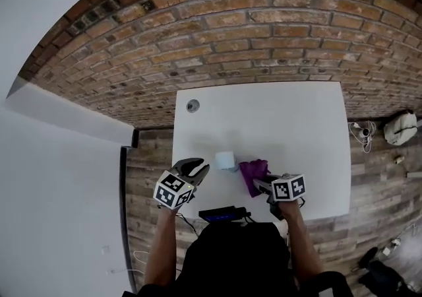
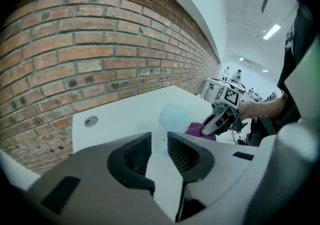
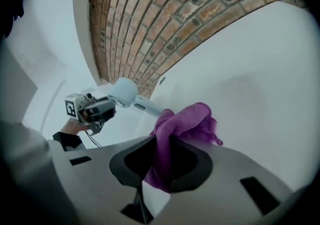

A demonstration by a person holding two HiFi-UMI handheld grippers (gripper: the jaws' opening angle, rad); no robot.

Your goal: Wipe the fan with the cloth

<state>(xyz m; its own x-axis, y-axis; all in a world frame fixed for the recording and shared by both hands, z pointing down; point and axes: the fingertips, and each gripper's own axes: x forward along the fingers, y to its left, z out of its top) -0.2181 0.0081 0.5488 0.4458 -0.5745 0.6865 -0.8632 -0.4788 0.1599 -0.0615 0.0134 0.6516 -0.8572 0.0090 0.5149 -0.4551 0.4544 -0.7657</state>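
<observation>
A small pale-blue fan (image 1: 226,160) rests on the white table (image 1: 283,117) near its front edge. My left gripper (image 1: 196,170) is just left of it, and its jaws stand a little apart with nothing between them. In the left gripper view the fan (image 2: 175,117) shows just beyond the left gripper (image 2: 159,144). A purple cloth (image 1: 254,171) lies bunched to the right of the fan. My right gripper (image 1: 258,185) is shut on it. In the right gripper view the cloth (image 3: 182,124) bulges out of the right gripper (image 3: 162,142), with the fan (image 3: 125,91) beyond.
A round grommet (image 1: 192,105) sits in the table's far left corner. A black device (image 1: 221,213) with cables lies at the front edge near the person's body. The brick wall (image 1: 217,32) runs behind the table. A white bag (image 1: 400,127) and cords lie on the floor at right.
</observation>
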